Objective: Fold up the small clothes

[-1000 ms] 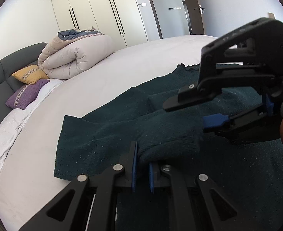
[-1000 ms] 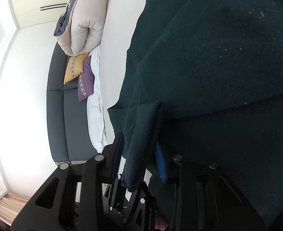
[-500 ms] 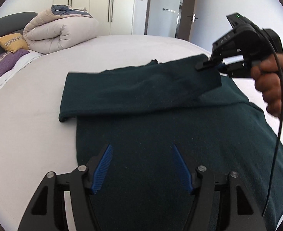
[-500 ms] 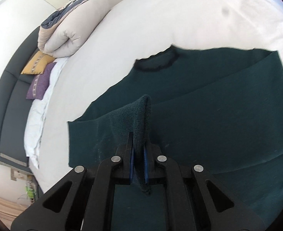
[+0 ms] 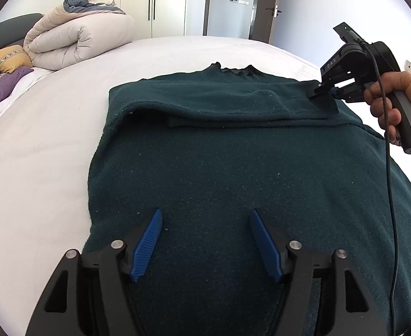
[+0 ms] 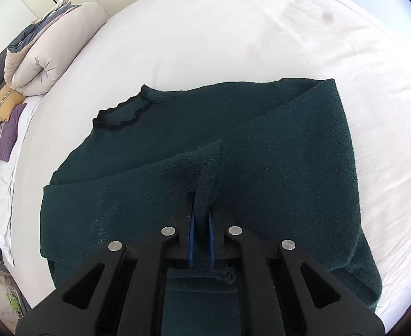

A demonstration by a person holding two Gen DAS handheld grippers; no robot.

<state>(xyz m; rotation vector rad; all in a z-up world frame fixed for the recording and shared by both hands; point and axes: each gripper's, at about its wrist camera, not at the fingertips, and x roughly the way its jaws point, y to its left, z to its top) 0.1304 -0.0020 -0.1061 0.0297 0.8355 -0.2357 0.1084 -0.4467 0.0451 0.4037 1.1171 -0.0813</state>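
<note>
One sweater (image 5: 233, 173) flat on bed (image 5: 51, 140). Right gripper (image 6: 201, 224): fingers clenched on one sleeve (image 6: 160, 176), laid across chest. Left gripper (image 5: 204, 240): fingers spread, empty. Two pillows (image 5: 8, 58), one duvet (image 5: 79, 39).

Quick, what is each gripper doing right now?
Left gripper: open, holding nothing, above the green sweater.
Right gripper: shut on the sweater's sleeve.

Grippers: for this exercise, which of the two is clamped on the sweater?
The right gripper, shut on the sweater sleeve; the left gripper hangs open above it.
</note>
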